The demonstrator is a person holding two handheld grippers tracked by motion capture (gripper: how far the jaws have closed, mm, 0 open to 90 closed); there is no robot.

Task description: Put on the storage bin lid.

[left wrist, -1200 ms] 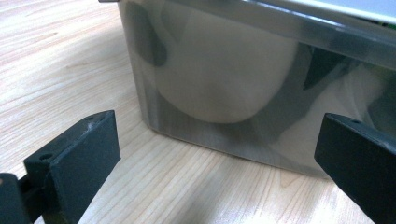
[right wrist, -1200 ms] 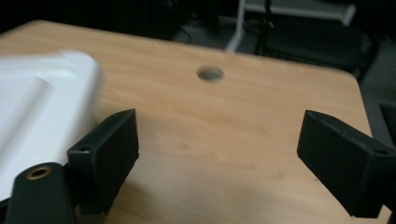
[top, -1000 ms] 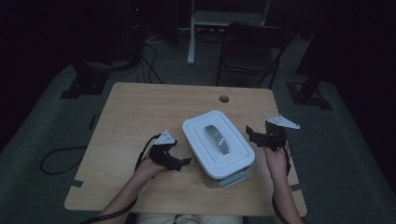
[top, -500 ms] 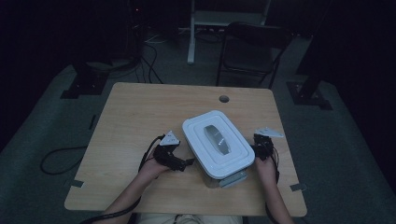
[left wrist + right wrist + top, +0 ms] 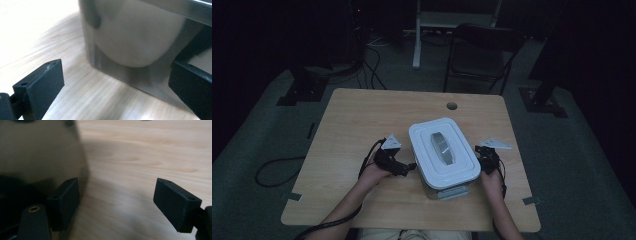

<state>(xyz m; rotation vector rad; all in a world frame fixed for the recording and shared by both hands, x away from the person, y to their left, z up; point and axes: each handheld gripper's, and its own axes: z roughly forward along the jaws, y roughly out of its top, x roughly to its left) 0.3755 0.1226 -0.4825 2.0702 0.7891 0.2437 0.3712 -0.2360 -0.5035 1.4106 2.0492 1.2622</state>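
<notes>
Container [image 5: 447,172], clear-walled with a white lid [image 5: 443,150], stands on the wooden surface [image 5: 357,120] between the two claws. A grey handle [image 5: 442,147] lies along the middle of the lid.

Left claw [image 5: 409,167]: at the container's left wall, low, tips aimed at it. In the left gripper view its jaws stand wide; the container's lower corner [image 5: 130,50] sits ahead of the gap and partly between them. The jaw on that view's right is just beside the wall; contact cannot be told. The other jaw is clear of it, over bare wood. No grip.

Right claw [image 5: 479,160]: at the container's right wall, near its front end. Its jaws have just been closing a little, yet remain wide. In the right gripper view, bare wood [image 5: 130,195] lies between the jaws; the container wall [image 5: 37,155] is outside the gap, just beside the jaw on that view's left. Nothing held.

A person's hands hold both claws.
</notes>
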